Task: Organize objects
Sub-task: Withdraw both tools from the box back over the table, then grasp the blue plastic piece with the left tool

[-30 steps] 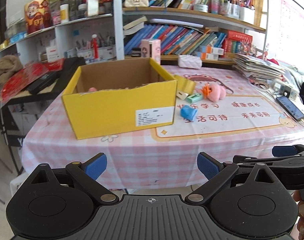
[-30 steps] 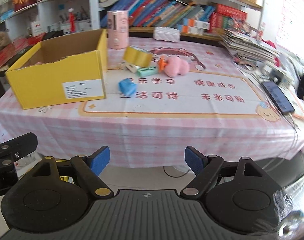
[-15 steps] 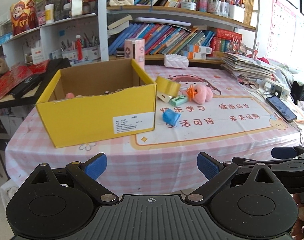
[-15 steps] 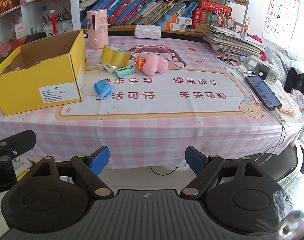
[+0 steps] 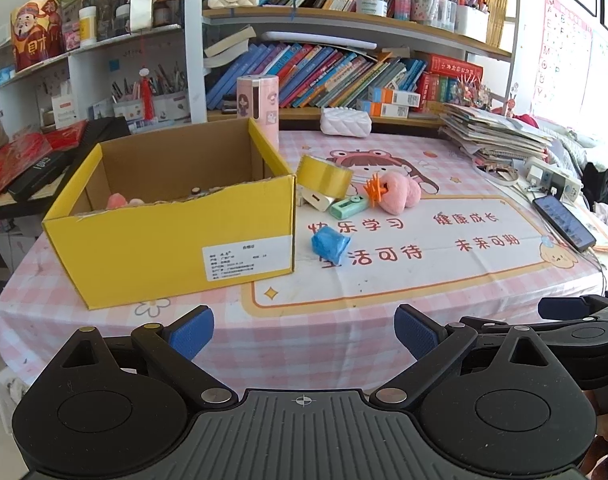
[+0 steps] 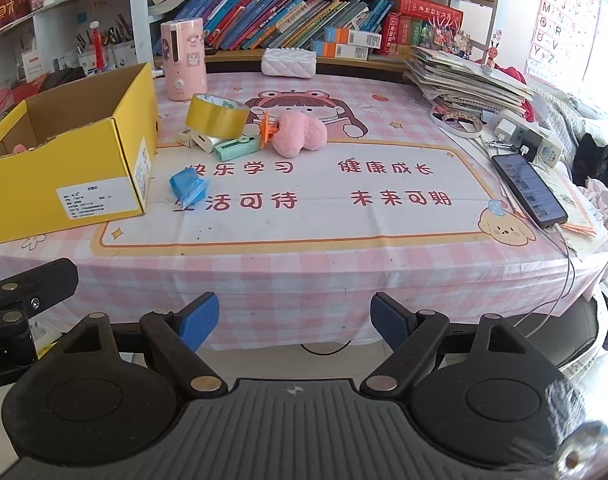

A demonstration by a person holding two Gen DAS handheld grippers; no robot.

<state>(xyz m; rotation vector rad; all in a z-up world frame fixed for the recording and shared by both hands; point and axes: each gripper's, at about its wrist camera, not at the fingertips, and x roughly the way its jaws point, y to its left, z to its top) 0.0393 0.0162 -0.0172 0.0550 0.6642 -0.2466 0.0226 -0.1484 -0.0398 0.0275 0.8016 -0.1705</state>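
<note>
Both views drew nearer; yellow box (image 5: 168,240) hides its contents.

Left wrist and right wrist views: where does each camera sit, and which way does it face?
Left wrist: behind the open left gripper, facing the yellow box; the right gripper's finger shows at right.
Right wrist: behind the open right gripper, facing the table's middle and phone; the left gripper's edge shows at left.
Shared: box, tape roll, pink plush, blue bundle.
</note>
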